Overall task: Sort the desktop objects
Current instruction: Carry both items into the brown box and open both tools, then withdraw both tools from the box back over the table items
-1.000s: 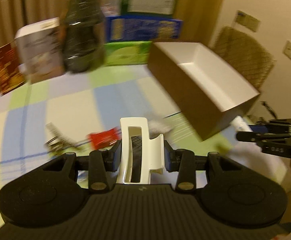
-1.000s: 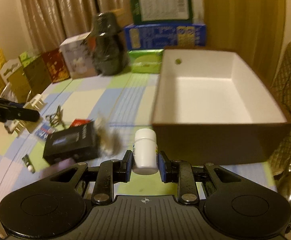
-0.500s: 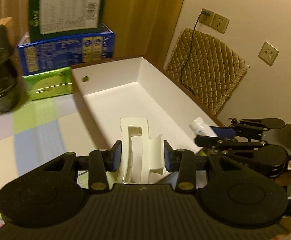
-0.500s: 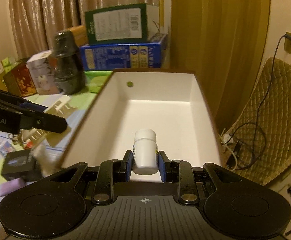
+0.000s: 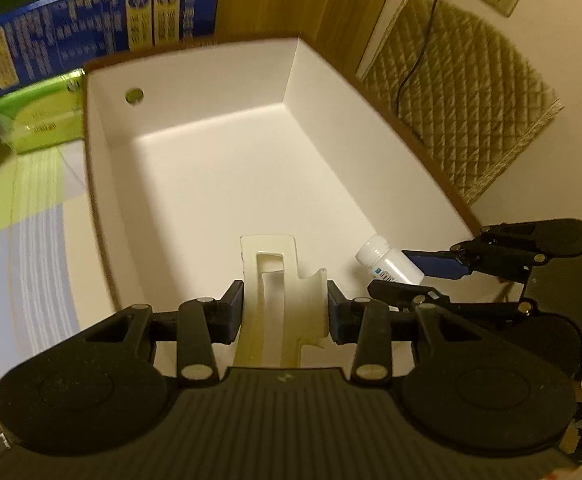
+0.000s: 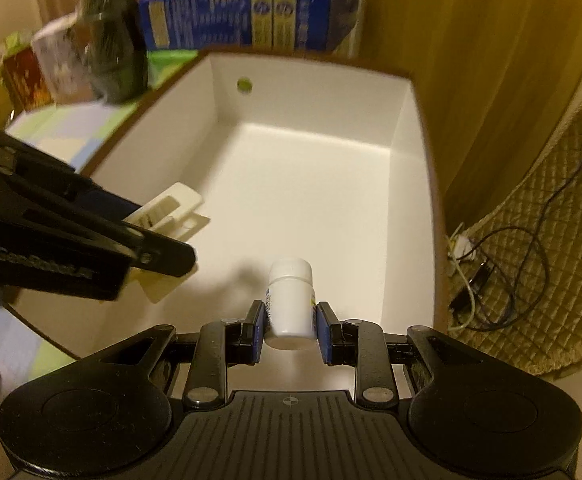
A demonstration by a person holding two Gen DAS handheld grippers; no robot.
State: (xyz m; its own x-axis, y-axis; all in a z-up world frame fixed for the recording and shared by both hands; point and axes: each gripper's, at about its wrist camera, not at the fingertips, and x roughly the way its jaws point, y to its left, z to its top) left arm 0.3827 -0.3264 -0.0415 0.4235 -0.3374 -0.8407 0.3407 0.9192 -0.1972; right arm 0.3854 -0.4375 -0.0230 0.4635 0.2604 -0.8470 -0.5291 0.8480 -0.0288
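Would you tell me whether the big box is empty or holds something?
Empty: the box shows only bare white floor, though its near end is hidden.

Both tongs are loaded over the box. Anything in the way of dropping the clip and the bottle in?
Nothing visible. The white-lined brown cardboard box is bare below the cream plastic clip in the left tongs and the white pill bottle in the right tongs.

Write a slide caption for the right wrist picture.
Right gripper carries a white bottle over the open white box; the left gripper brings a cream clip.
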